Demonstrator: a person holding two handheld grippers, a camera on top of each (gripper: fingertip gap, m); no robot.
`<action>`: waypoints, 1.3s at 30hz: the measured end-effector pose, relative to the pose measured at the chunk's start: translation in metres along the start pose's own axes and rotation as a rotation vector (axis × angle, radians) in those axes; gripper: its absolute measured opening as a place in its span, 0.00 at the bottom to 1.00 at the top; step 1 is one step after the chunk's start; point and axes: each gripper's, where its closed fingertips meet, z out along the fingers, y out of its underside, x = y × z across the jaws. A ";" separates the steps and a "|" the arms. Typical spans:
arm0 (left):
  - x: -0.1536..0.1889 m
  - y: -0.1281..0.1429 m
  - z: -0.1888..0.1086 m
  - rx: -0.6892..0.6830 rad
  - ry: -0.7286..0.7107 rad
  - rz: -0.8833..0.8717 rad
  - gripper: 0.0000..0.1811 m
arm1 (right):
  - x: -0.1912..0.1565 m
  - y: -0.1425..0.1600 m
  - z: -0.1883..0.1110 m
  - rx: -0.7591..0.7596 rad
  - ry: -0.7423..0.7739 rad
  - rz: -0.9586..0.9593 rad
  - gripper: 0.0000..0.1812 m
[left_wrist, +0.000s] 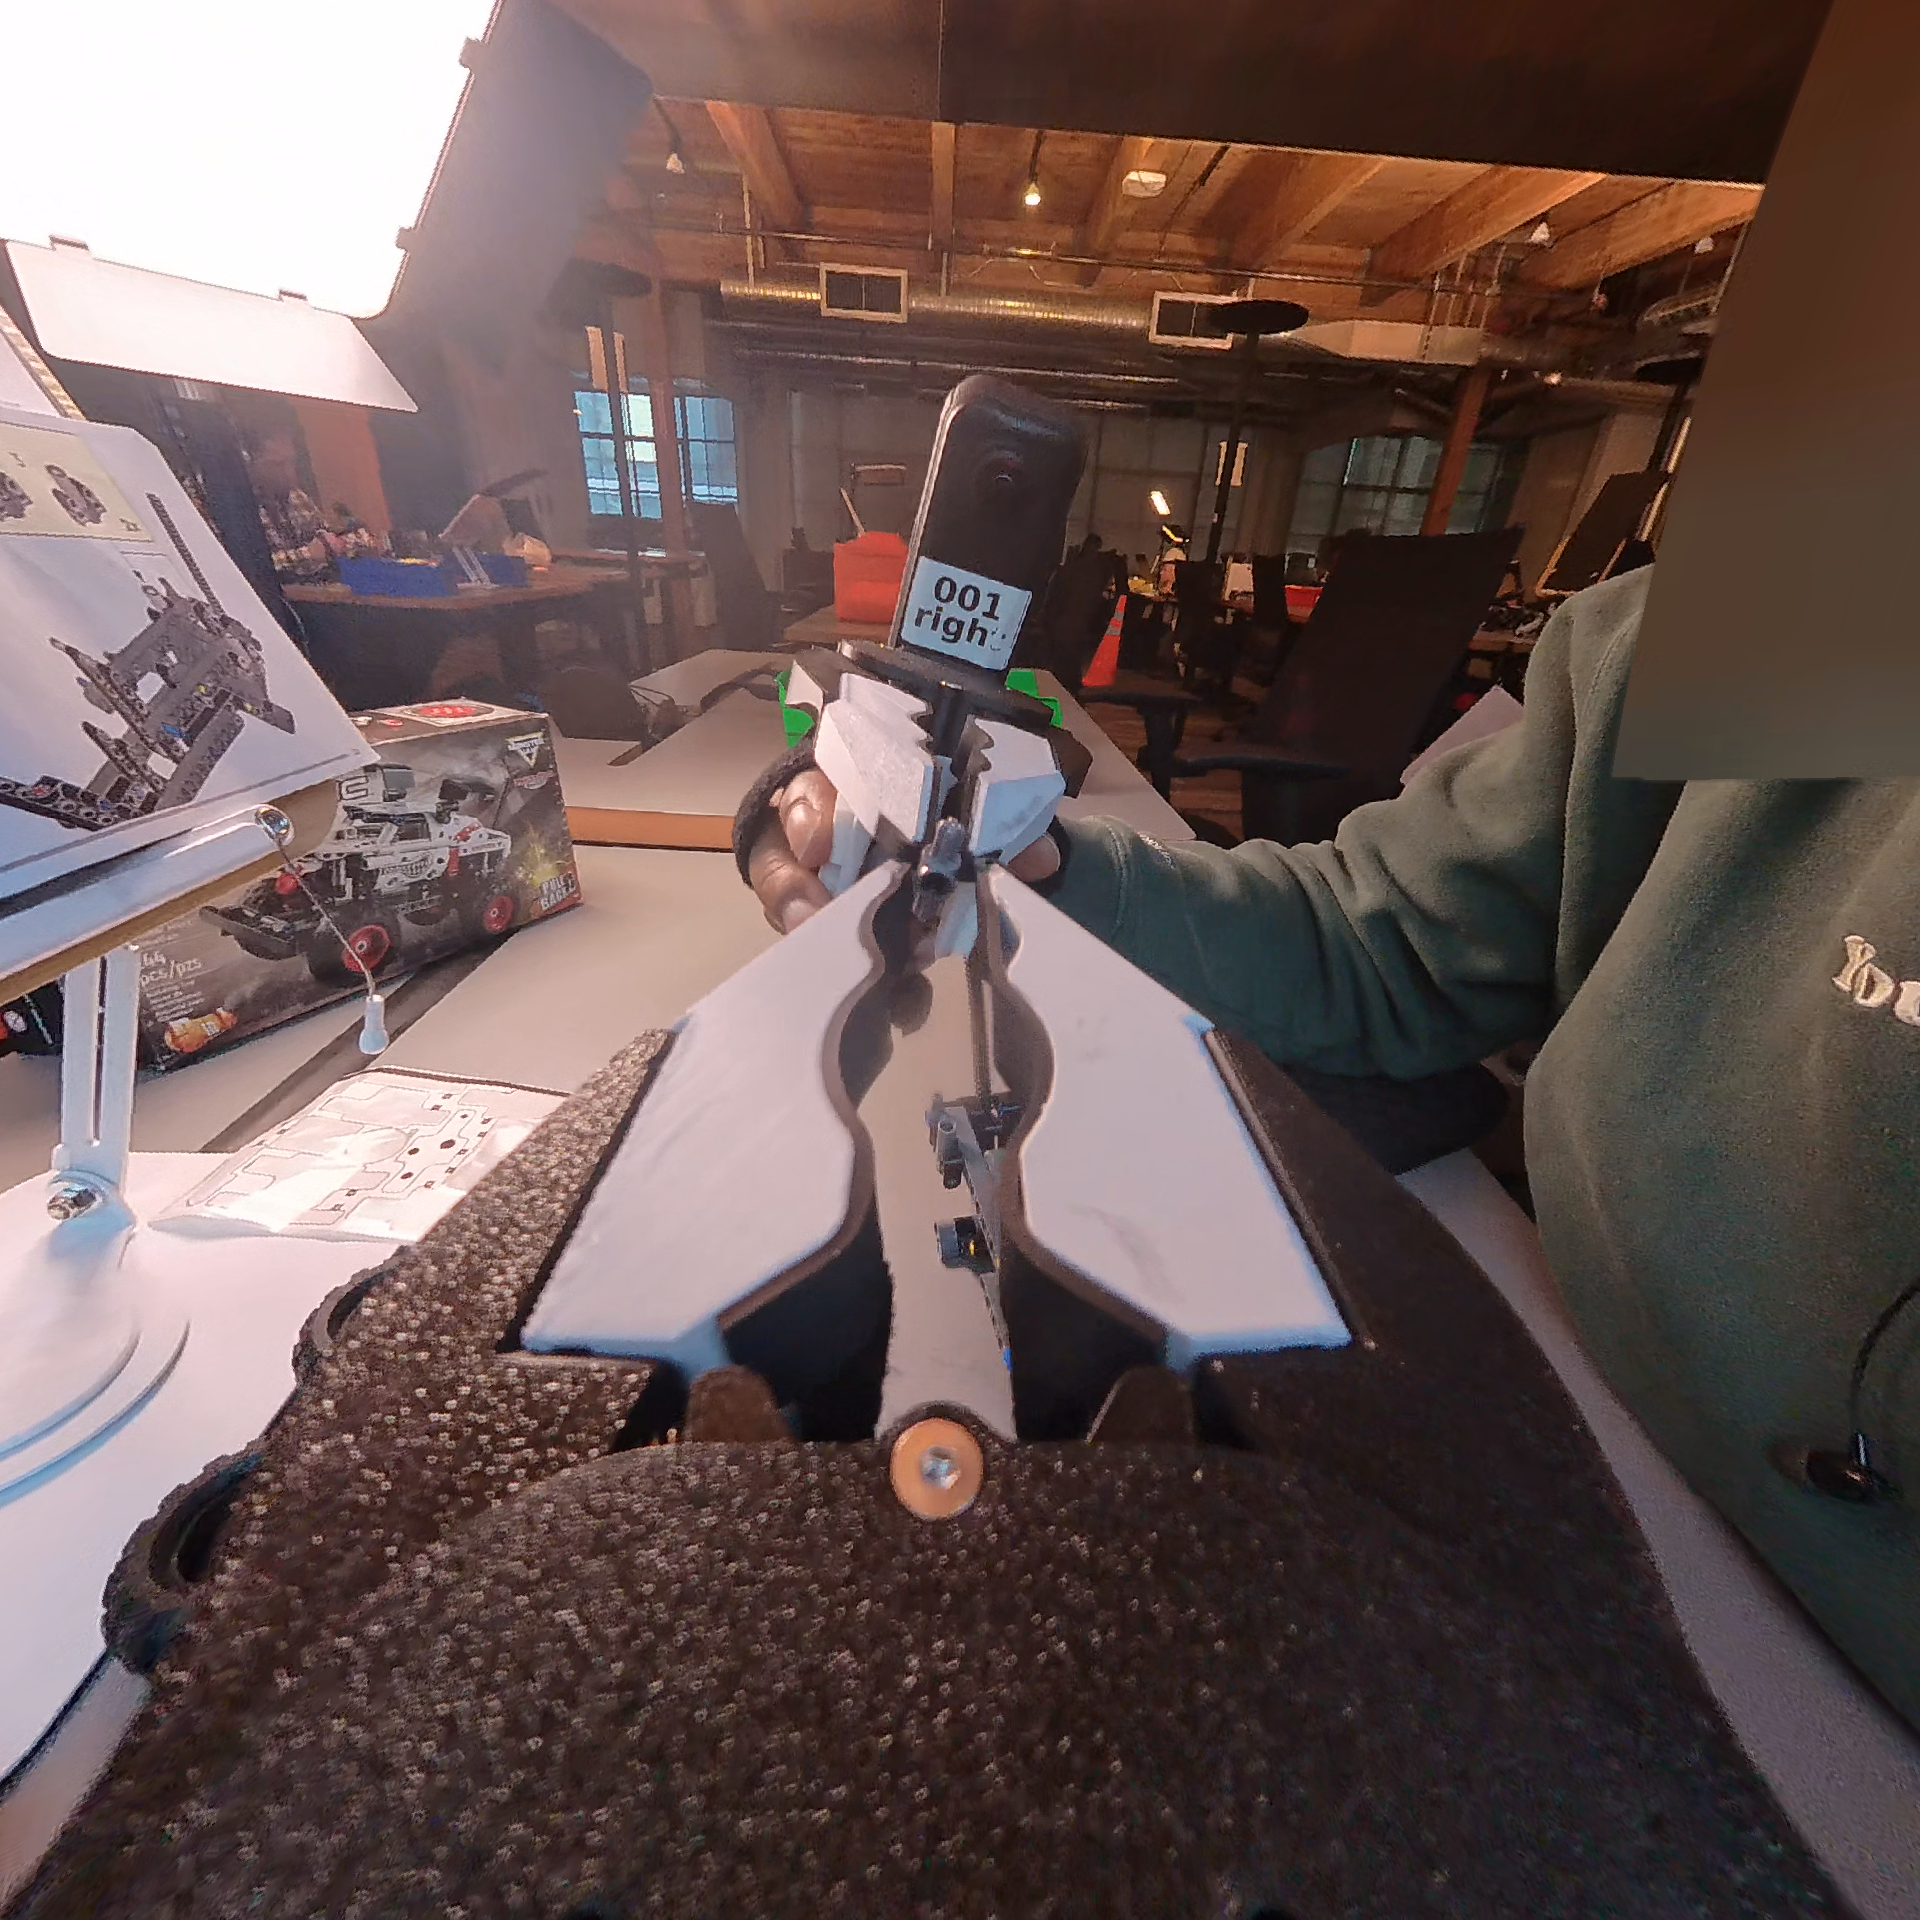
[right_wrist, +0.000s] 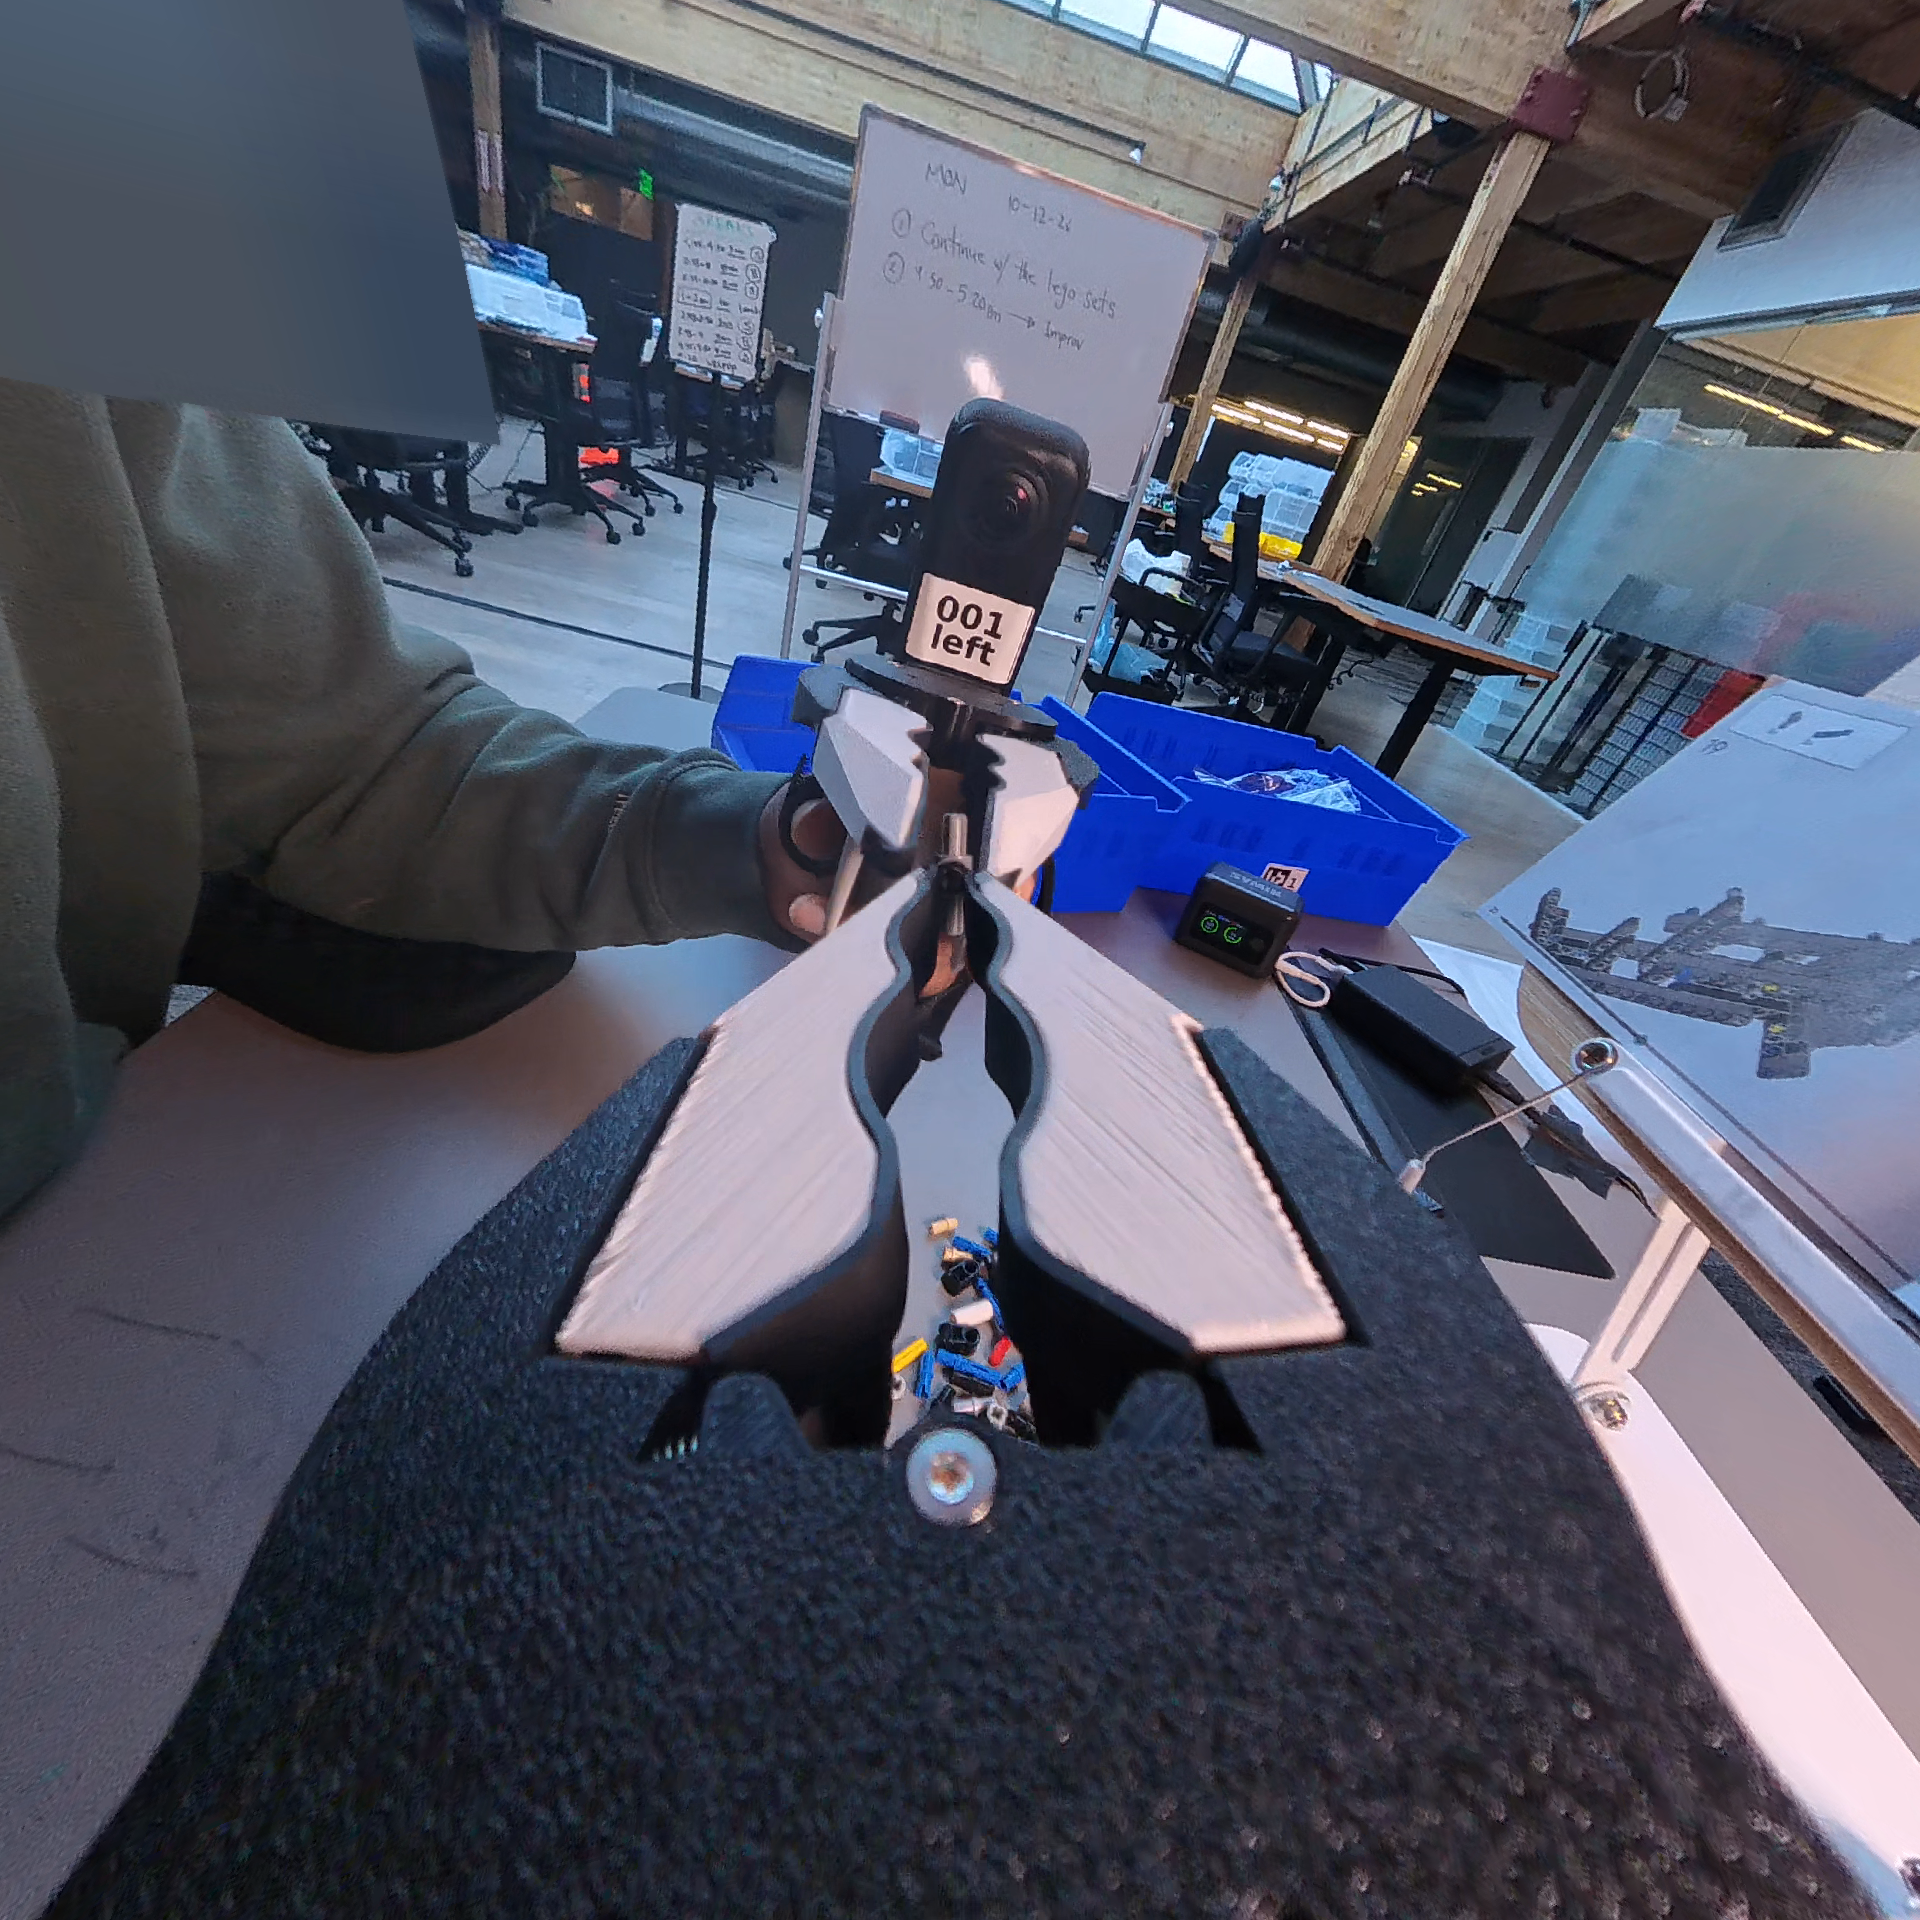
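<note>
Grippers meet tip to tip above the grey tabletop (right_wrist: 260, 1195), little room between them. Left gripper (left_wrist: 940, 883) side: white book stand (left_wrist: 94, 1143) and printed toy-truck box (left_wrist: 416, 831) crowd in. Right gripper (right_wrist: 951, 883) side: blue plastic bins (right_wrist: 1247, 821), black power brick (right_wrist: 1418, 1023), small loose bricks (right_wrist: 966, 1320) below.

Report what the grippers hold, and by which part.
One small grey piece, pinched in mid-air from opposite ends by the tips of the left gripper and the right gripper. The exact contact spots are too small to tell.
</note>
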 end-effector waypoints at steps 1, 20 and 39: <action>0.001 -0.001 -0.001 0.004 0.006 -0.002 0.07 | 0.000 0.000 0.000 0.004 -0.004 0.002 0.02; -0.004 0.010 -0.001 -0.080 -0.006 -0.013 0.03 | -0.001 0.009 0.001 -0.066 0.001 -0.016 0.02; -0.013 0.011 0.001 -0.083 -0.091 0.065 0.03 | 0.006 0.013 -0.006 -0.083 -0.003 0.020 0.01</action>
